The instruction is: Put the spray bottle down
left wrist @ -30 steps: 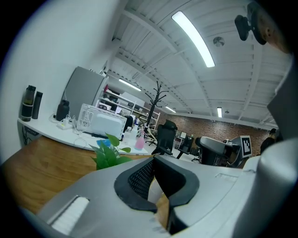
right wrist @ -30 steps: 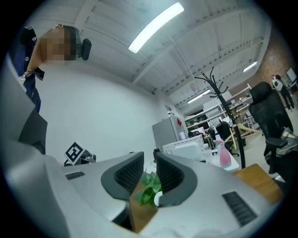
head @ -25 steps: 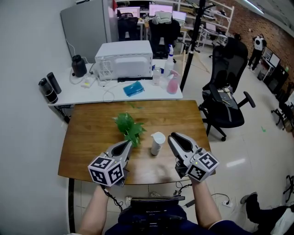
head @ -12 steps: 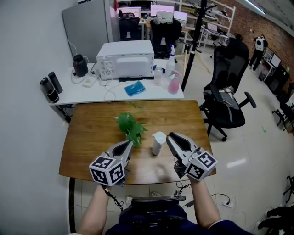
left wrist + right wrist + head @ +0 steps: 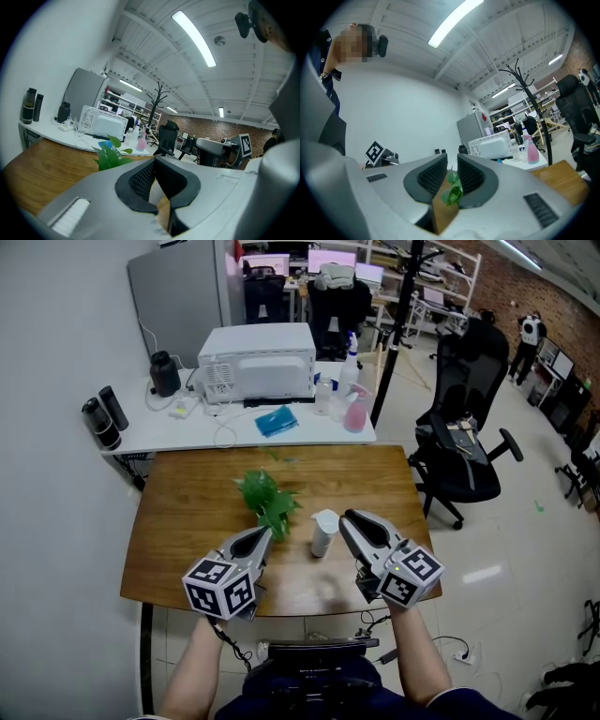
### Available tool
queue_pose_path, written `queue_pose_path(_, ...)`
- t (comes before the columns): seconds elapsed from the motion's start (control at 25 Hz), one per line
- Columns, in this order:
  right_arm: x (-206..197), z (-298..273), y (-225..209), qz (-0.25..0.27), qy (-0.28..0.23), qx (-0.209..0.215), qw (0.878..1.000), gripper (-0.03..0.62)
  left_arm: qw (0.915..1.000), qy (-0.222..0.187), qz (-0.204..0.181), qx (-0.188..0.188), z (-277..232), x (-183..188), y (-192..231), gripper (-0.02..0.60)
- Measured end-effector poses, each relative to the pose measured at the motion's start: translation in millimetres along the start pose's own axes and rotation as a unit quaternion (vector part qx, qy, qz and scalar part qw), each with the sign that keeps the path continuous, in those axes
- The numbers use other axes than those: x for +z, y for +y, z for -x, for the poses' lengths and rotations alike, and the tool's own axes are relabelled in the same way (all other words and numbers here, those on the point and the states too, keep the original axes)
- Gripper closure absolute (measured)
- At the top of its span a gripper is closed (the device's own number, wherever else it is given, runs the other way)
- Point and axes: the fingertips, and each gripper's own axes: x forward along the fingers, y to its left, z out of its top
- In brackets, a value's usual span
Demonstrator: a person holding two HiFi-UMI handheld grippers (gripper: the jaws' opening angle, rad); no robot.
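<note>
Two hand-held grippers hover low over the near edge of a wooden table (image 5: pixel 187 512), seen from above. Between them a white spray bottle (image 5: pixel 322 532) stands upright on the wood, close to the tip of the right gripper (image 5: pixel 347 520) and farther from the left gripper (image 5: pixel 262 535). A small green plant (image 5: pixel 266 500) sits just beyond the left gripper, beside the bottle. Both grippers have their jaws clenched together and grasp nothing.

Behind the wooden table stands a white table (image 5: pixel 131 437) bearing a white boxy appliance (image 5: pixel 258 362), a blue packet (image 5: pixel 274 420), a pink bottle (image 5: pixel 353 412) and dark flasks (image 5: pixel 101 418). To the right, a black office chair (image 5: pixel 459 446) stands on a pale floor (image 5: pixel 506 549), and a brick wall (image 5: pixel 525 282) closes the far side of the room.

Only the gripper views show the ceiling, white and ribbed, with a long strip light (image 5: pixel 193 32). The left gripper view shows a sliver of the white bottle through the slit between its jaws. The right gripper view shows plant leaves through its slit and the branching top of a black coat stand (image 5: pixel 524 84). The left gripper view also catches the right gripper's marker cube (image 5: pixel 244 145)
</note>
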Motion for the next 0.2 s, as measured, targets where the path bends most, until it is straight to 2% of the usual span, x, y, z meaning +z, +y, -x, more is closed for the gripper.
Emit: queue_pose_path(0.2,-1.8,-2.2,2.7,0.001,0.003,0.003,1.0,0.526,1.0,0.0,0.0,-0.003,0.7,-0.5,-0.2,0.572)
